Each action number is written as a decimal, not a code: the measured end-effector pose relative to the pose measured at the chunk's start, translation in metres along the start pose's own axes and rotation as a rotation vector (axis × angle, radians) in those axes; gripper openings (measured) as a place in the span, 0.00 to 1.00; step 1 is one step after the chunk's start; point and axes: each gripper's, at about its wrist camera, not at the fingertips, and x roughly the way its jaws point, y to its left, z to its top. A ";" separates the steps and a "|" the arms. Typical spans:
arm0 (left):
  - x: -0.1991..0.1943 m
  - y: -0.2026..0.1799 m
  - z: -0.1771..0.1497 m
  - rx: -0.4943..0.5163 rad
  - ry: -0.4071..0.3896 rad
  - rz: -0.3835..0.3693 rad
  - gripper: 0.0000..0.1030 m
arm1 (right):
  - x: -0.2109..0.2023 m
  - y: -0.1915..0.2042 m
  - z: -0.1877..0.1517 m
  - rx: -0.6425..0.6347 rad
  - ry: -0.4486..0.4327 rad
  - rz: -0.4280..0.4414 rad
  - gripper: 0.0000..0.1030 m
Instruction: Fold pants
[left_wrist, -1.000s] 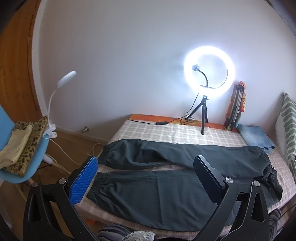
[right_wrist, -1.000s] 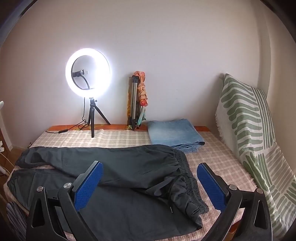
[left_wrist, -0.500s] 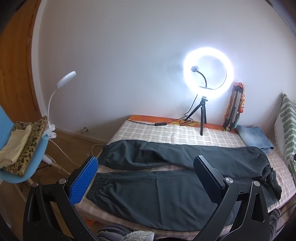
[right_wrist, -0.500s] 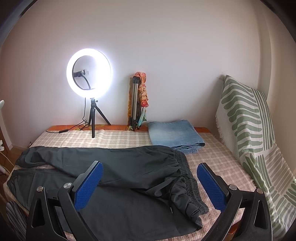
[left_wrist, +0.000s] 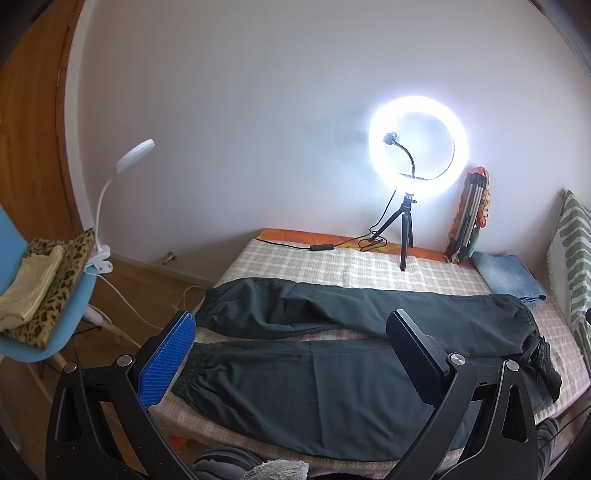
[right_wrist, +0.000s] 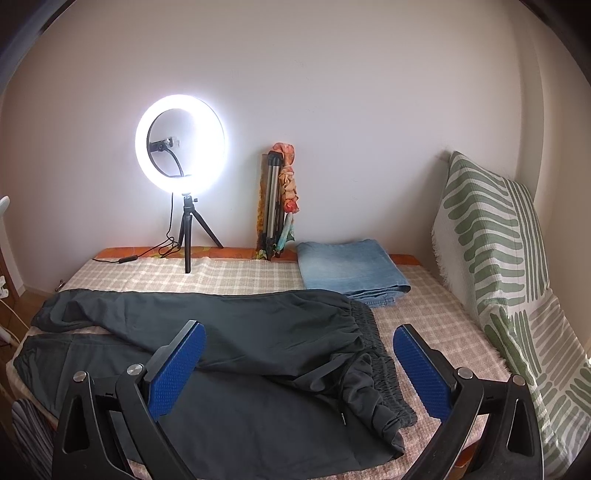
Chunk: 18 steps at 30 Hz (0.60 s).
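Observation:
Dark grey pants lie spread flat across the checked bed cover, legs pointing left with elastic cuffs, waistband bunched at the right. My left gripper hovers open above the near leg by its cuff end, nothing between its blue-padded fingers. In the right wrist view the pants fill the near bed, and my right gripper hangs open above the waistband end, holding nothing.
A lit ring light on a tripod stands at the back of the bed, cable trailing. Folded jeans lie behind the waistband beside a folded tripod. A green-striped pillow leans right. A blue chair with clothes and a clip lamp stands left.
Both views have shifted slightly, as the grippers drifted a little; the pants lie as before and both grippers stay open.

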 end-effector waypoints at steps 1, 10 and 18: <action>0.000 0.001 0.000 -0.001 0.001 0.001 1.00 | 0.000 0.000 0.000 0.000 0.000 0.000 1.00; 0.001 0.007 -0.004 -0.011 0.001 0.010 1.00 | 0.000 0.003 0.000 -0.004 0.003 0.003 1.00; 0.002 0.010 -0.005 -0.021 0.003 0.012 1.00 | 0.000 0.005 -0.001 -0.006 0.004 0.003 1.00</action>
